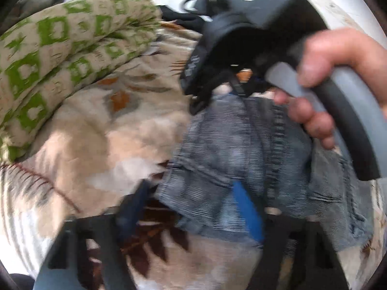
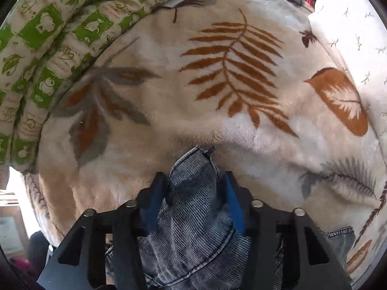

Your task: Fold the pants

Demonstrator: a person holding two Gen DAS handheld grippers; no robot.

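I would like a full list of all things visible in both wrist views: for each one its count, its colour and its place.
pants: one pair, grey-blue denim, lying bunched on the blanket, near edge of both views.
blanket: one, cream plush with brown and grey leaf prints, spread under the pants.
quilt: one, cream with green squares, folded in a pile at the left of the blanket.
sheet: one, white with small sprigs, upper right beyond the blanket.
dark items: black, count unclear, behind the right gripper in the left wrist view.
hand: one, holding the right gripper's handle.
left gripper: one, black with blue pads, around the pants' edge.
right gripper: one, same colours, closed on a denim fold.
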